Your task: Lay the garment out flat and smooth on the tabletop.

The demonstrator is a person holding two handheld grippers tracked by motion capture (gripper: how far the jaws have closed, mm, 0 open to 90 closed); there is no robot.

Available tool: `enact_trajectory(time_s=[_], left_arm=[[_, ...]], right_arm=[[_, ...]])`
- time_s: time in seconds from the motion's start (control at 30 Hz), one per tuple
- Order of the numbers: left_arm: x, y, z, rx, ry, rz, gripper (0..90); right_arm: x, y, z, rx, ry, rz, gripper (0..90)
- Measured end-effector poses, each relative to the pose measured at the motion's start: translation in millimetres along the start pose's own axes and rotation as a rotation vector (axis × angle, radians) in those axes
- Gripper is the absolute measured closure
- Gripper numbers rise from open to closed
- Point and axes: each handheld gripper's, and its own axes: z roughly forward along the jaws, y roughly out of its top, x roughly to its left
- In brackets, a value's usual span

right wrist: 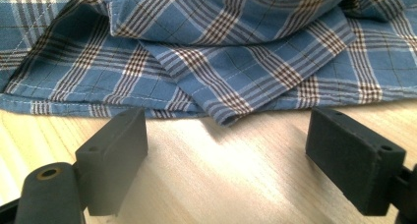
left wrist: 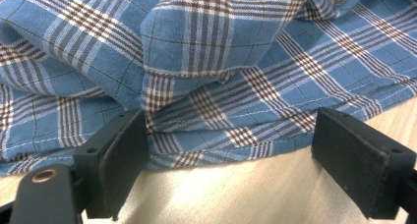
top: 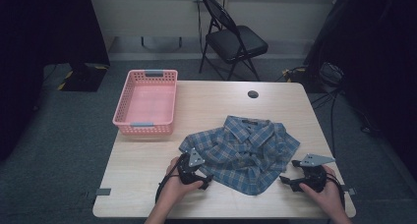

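readable text: none
shirt (top: 244,150): plaid pattern, no lettering or brand tag legible
basket (top: 146,102): no label that can be read
table (top: 147,160): plain wood grain, no markings
gripper jaws: plain black, no numbers or signs

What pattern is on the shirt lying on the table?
The shirt is blue plaid with brown and white stripes, clearest in the left gripper view.

A wooden table (top: 142,170) carries a plaid shirt (top: 243,150) and pink basket (top: 146,104).
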Motion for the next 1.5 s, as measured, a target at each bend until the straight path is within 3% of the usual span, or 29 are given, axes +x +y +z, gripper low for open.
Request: enact_trajectory(time_s=[0.3, 0.5, 0.6, 0.73, 0.9, 1.1, 1.2, 1.5], left_arm=[[-1.2, -0.7, -1.1, 0.000, 0.007, 0.002, 13.6], [-0.9, -0.3, -9.3, -0.007, -0.016, -0.016, 15.4], [-1.2, 11.0, -20.0, -0.059, -0.020, -0.032, 16.6], [-1.4, 26.6, -25.5, -0.104, 0.002, -0.001, 19.2], [1.4, 38.7, -25.2, -0.132, 0.015, 0.002, 22.8], [3.5, 56.7, -18.1, -0.148, 0.023, 0.005, 26.3], [6.0, 61.5, -10.9, -0.140, 0.007, -0.001, 33.5], [12.0, 73.4, 10.9, -0.104, -0.011, -0.037, 41.5]], right_arm=[[-1.3, -0.6, -0.8, -0.002, 0.006, 0.003, 15.4], [-5.9, -2.7, -5.0, -0.023, 0.025, 0.033, 19.6], [-8.7, 3.5, -15.8, -0.082, 0.030, 0.049, 21.9], [-10.4, 17.5, -21.0, -0.142, 0.050, 0.059, 25.9], [-8.5, 31.8, -16.3, -0.157, 0.064, 0.049, 28.2], [-8.1, 50.7, -9.1, -0.183, 0.069, 0.043, 31.5], [-10.3, 58.2, -6.4, -0.194, 0.079, 0.047, 36.7], [-13.6, 67.5, 8.1, -0.169, 0.109, 0.057, 44.9]])
